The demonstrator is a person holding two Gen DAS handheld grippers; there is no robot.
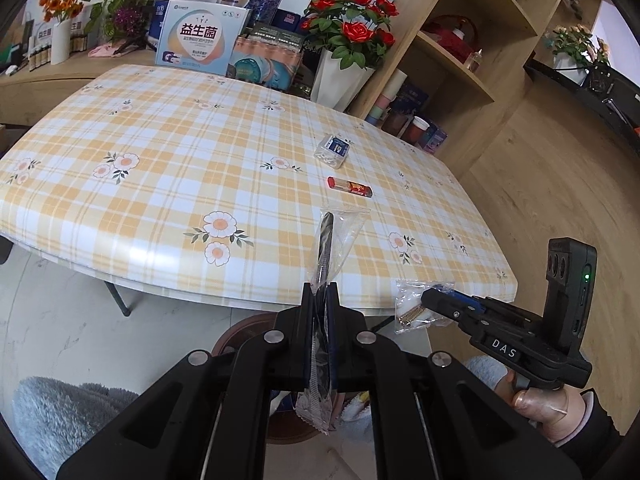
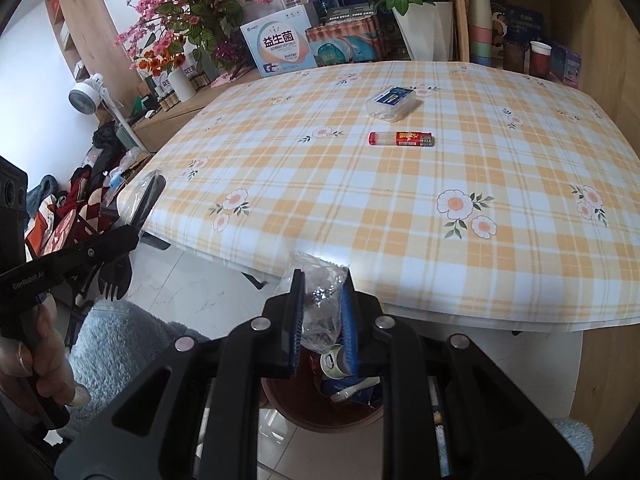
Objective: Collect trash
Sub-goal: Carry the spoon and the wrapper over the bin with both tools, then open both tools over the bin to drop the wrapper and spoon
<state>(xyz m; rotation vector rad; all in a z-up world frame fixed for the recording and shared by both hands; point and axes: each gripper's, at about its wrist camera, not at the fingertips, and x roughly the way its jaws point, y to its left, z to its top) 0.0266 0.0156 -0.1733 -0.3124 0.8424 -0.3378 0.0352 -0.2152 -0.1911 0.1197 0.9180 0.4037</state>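
Left wrist view. We hold the left gripper [image 1: 320, 292] off the near edge of the bench [image 1: 160, 184], jaws pinched tight on a long clear sleeve [image 1: 334, 240] with a dark utensil inside; the sleeve stands up between the fingers and hangs below them. Beneath we see the rim of a brown bin [image 1: 248, 328], mostly hidden by the gripper frame. To the right, just off the near right corner of the bench, the right gripper [image 1: 430, 300] grips a small clear bag [image 1: 416, 306] with brass-coloured bits in it. Still on the bench, toward its right edge: a clear plastic box [image 1: 333, 150] and, nearer us, a red tube [image 1: 350, 187]. Whether those two count as trash we cannot tell.

Right wrist view. The right gripper [image 2: 322, 288] sits past the near edge of the bench [image 2: 360, 208], tilted downward, jaws narrowed on the crumpled clear bag [image 2: 320, 300]. Directly under it the brown bin [image 2: 320, 416] shows a spoon and wrappers already inside, so we judge some collecting done. At far left the left gripper [image 2: 132, 232] holds the sleeve [image 2: 138, 200] off the bench's left corner. The box [image 2: 394, 101] and tube [image 2: 401, 139] lie well apart from both grippers.

Our judgement: two pieces in hand, both near the bin, neither dropped yet.
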